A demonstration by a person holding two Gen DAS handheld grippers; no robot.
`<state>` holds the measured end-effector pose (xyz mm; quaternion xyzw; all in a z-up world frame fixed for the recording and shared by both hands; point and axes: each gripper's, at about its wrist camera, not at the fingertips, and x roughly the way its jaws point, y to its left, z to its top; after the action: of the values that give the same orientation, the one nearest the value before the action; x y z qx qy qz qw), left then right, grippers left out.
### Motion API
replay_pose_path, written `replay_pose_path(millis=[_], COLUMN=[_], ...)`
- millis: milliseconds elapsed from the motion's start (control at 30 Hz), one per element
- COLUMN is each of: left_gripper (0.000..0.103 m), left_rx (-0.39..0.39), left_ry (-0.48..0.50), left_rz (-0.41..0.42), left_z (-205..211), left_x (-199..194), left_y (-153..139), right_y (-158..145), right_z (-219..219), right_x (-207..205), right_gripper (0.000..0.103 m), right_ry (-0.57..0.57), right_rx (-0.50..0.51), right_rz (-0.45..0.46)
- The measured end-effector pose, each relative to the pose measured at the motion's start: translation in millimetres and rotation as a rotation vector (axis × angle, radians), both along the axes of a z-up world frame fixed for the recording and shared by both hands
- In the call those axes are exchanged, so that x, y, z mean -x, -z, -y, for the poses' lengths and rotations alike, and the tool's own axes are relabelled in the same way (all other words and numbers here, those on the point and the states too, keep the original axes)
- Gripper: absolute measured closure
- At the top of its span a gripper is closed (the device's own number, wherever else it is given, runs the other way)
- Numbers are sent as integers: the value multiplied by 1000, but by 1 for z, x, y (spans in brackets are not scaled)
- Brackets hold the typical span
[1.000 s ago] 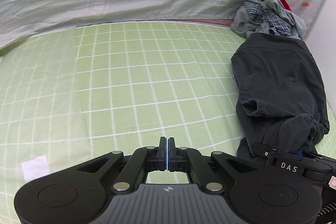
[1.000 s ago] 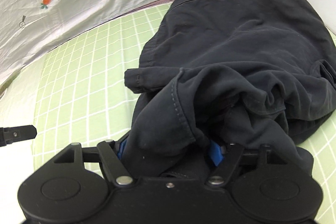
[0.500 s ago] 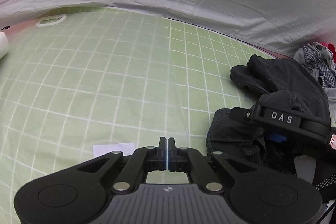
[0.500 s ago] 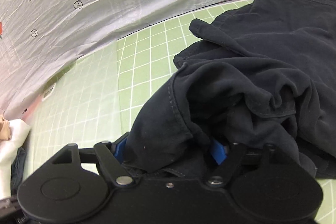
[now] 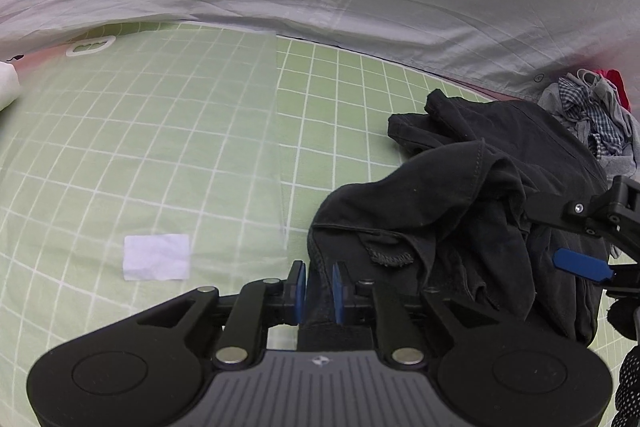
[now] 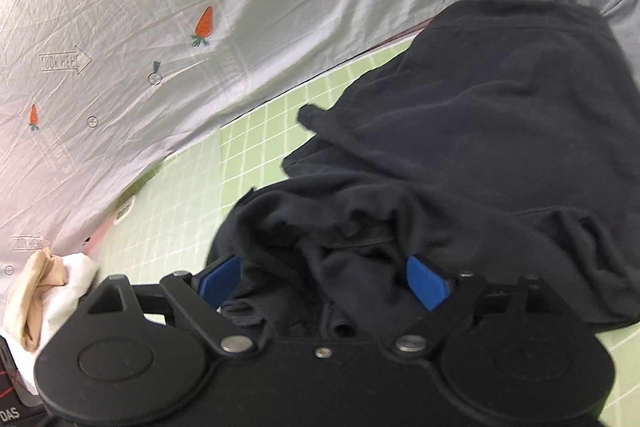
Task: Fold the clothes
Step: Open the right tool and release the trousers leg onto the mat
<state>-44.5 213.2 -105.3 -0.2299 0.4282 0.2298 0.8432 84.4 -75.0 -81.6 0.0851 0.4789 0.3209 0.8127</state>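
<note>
From the left wrist view, the left hand-held gripper (image 5: 319,289) is standing slightly apart, its jaws having just been opening, with an edge of the dark garment (image 5: 472,203) between its pads. The garment is lying bunched on the green checked mat (image 5: 168,155).

From the right wrist view, the right hand-held gripper (image 6: 324,281) is spreading wide, having just been opening, with bunched garment (image 6: 480,147) between its fingers.

My left gripper (image 5: 319,285) jaws just been opening, edge of crumpled black cotton garment (image 5: 472,211) between blue pads; green white-gridded mat (image 5: 160,155) beneath, white paper square (image 5: 156,257) left
</note>
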Motion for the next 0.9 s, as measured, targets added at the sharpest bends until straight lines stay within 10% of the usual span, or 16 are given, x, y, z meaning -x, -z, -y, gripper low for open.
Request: replay_pose_path(millis=[200,900], left_gripper=[49,14], left_rx=[-9,-70], left_ry=[12,34], left_rz=[-8,-138], left_z=[40,79], left_x=[-13,-88], left_y=[6,42], right_y=[20,95], right_z=[30,74], right_x=[-40,-154], right_gripper=[8,1], right_ry=[84,245], right_rx=[120,312], right_rz=[61,22])
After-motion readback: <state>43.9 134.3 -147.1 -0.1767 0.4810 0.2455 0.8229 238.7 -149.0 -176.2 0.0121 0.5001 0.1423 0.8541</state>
